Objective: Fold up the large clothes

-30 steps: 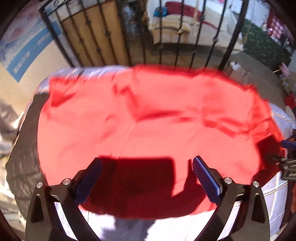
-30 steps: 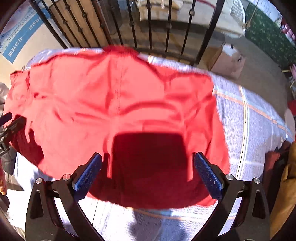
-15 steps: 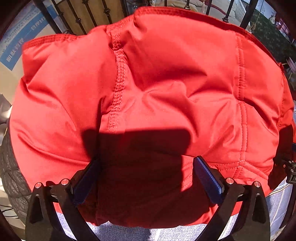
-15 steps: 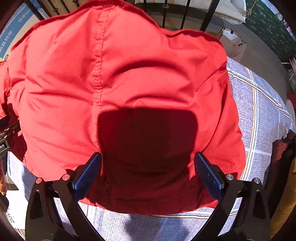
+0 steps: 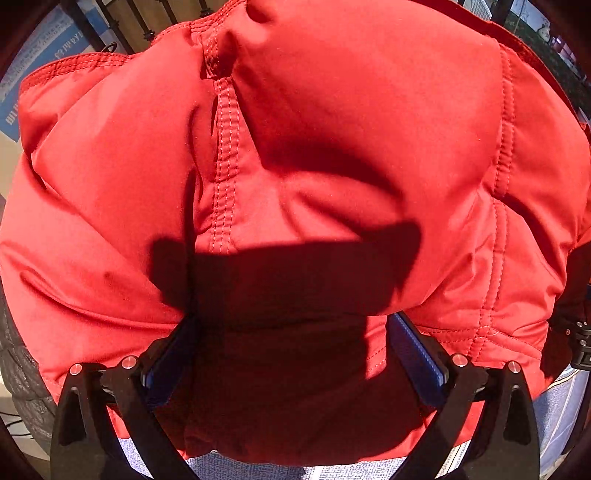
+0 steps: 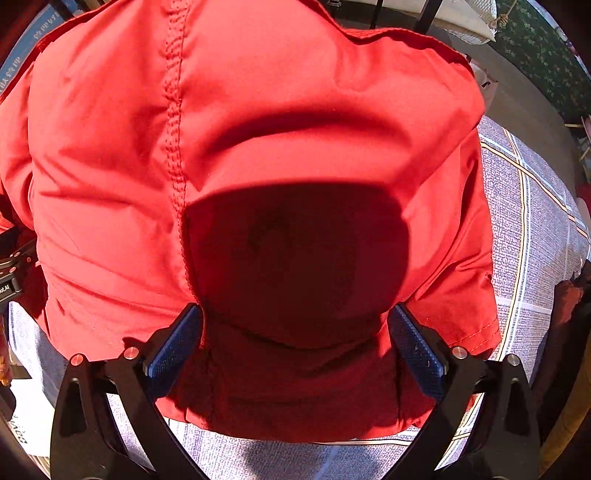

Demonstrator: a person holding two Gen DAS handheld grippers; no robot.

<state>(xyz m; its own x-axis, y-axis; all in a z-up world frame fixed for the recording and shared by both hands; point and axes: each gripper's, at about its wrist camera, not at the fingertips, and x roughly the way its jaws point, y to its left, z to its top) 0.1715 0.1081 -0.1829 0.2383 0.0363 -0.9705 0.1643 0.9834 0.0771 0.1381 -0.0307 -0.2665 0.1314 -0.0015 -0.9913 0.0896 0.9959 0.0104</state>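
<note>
A red padded jacket (image 5: 332, 155) with stitched seams lies spread on the table and fills the left wrist view. My left gripper (image 5: 295, 354) is open and low over its near hem, with red fabric bulging between the wide blue pads (image 5: 417, 350). In the right wrist view the same jacket (image 6: 280, 122) fills most of the frame. My right gripper (image 6: 295, 347) is open too, its pads (image 6: 173, 347) on either side of the near hem. Neither gripper is clamped on the cloth. Each gripper's own shadow falls on the fabric in front of it.
A blue-grey checked tablecloth (image 6: 532, 229) covers the table to the right of the jacket and along the near edge (image 5: 258, 469). Black iron railing bars (image 5: 110, 22) stand beyond. A dark ribbed object (image 5: 18, 373) sits at the left edge. The other gripper's body (image 5: 581, 339) shows at the right.
Both grippers have come down and forward onto the jacket's near hem. The jacket went from a whole spread garment to filling both views, and fabric now sits between the open fingers.
</note>
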